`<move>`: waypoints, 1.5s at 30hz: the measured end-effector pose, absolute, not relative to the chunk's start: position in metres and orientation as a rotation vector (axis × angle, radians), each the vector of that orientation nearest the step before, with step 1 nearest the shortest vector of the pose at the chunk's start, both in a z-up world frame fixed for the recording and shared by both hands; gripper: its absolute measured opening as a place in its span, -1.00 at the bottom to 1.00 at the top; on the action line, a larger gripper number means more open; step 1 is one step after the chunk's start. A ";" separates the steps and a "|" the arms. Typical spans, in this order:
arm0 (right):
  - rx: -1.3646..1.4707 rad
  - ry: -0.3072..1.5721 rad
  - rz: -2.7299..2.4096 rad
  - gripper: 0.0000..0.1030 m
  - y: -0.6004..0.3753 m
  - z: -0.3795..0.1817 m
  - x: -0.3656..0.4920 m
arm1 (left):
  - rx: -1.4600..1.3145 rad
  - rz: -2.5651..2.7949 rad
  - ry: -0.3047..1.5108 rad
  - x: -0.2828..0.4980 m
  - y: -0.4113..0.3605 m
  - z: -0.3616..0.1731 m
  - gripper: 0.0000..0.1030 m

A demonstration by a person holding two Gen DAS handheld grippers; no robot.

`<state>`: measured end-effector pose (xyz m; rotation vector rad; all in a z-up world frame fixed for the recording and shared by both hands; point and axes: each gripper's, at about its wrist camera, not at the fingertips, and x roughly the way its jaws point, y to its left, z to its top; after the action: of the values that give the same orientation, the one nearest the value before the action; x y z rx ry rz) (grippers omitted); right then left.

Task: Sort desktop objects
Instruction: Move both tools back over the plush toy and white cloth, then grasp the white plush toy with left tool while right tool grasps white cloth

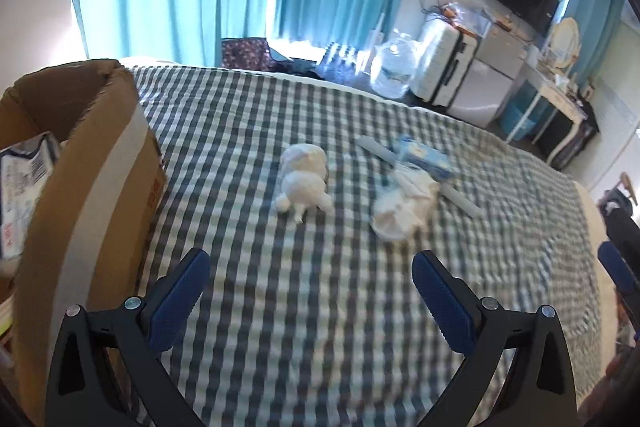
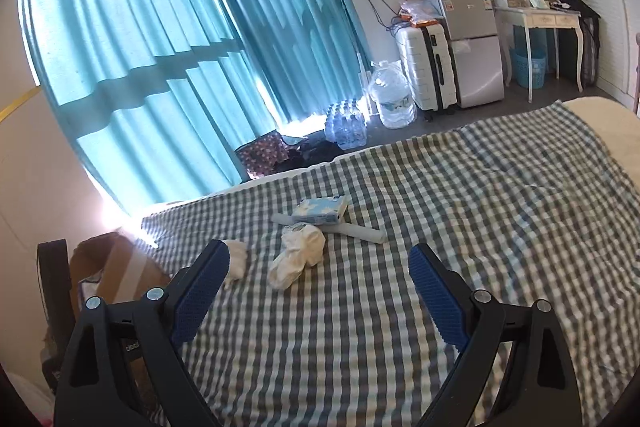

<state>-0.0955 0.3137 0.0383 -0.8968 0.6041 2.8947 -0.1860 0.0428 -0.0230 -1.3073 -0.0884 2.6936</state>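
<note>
Left gripper (image 1: 310,263): both blue-padded fingers (image 1: 178,301) stand wide apart over the checked cover (image 1: 280,327), with nothing between them and nothing touched. Right gripper (image 2: 320,255): its blue pads (image 2: 438,297) are likewise spread wide above the same cover, empty and out of contact with any object.

All positions below are given relative to the white soft toy (image 1: 302,181), which lies on the cover ahead of the left gripper. To its right, close but apart, lies a crumpled white cloth bundle (image 1: 404,205). Beyond that bundle, further from the toy, a pale grey tube (image 1: 416,175) lies flat on the cover, and a light-blue printed box (image 1: 426,157) rests across it. To the toy's left, well apart, stands an open cardboard box (image 1: 92,163) at the edge of the cover, with a printed packet (image 1: 24,187) visible inside it.

In the right wrist view the toy is partly hidden behind the left-hand finger; the cloth bundle lies ahead of the open jaws, not between them.
</note>
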 end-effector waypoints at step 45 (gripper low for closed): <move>-1.335 0.277 2.917 -0.50 0.285 -0.084 -0.234 | -1.194 2.686 -0.051 -0.260 0.005 -0.113 0.10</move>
<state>-0.2337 0.2849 -0.0841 -1.3347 0.2773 2.9169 -0.2596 0.0053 -0.1128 -1.1944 -0.0513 2.6858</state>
